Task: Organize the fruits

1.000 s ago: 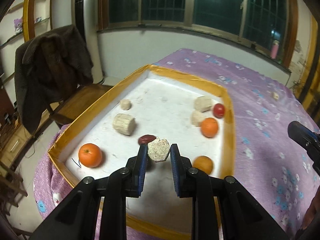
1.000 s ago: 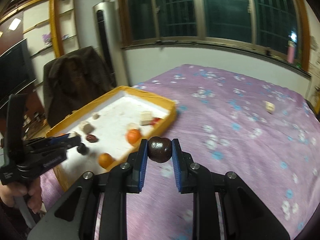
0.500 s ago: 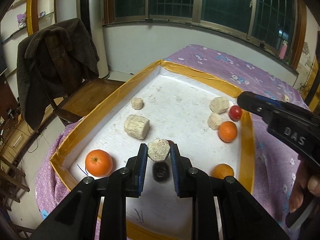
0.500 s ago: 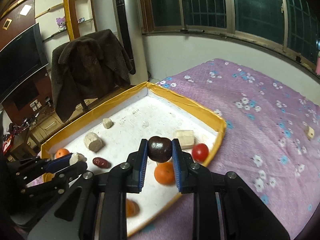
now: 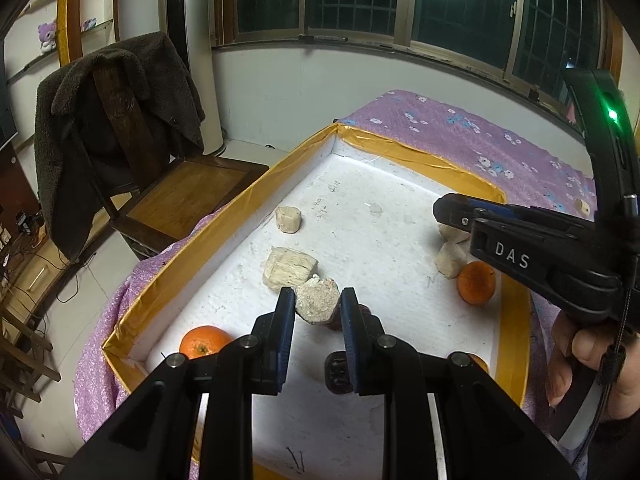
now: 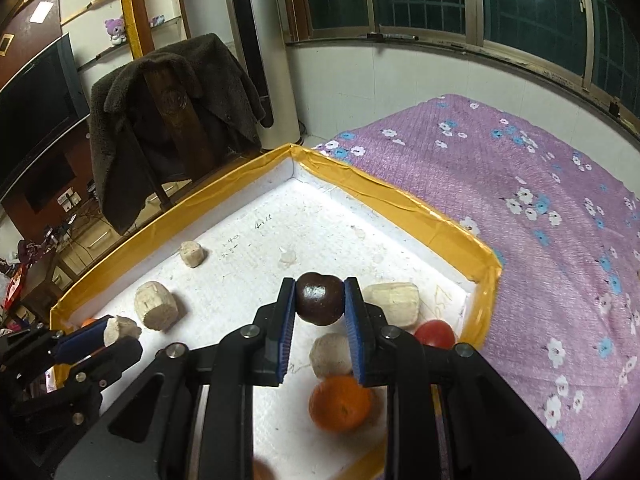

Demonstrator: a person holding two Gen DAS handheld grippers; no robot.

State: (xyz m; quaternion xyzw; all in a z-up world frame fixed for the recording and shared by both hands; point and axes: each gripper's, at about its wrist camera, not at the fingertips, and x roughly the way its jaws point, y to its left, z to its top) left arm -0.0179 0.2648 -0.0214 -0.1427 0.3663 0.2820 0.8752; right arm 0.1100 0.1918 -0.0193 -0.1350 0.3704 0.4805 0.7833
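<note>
Holding fruits over tray (image 5: 404,154)

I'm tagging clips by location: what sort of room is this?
Probably a room in a home, likely a living room: a coat hangs over a wooden chair, a TV stands by a wall, and a plush toy sits on a shelf.

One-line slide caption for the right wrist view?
Right gripper holds a dark round fruit above the yellow-rimmed tray of oranges and pale chunks.
</note>
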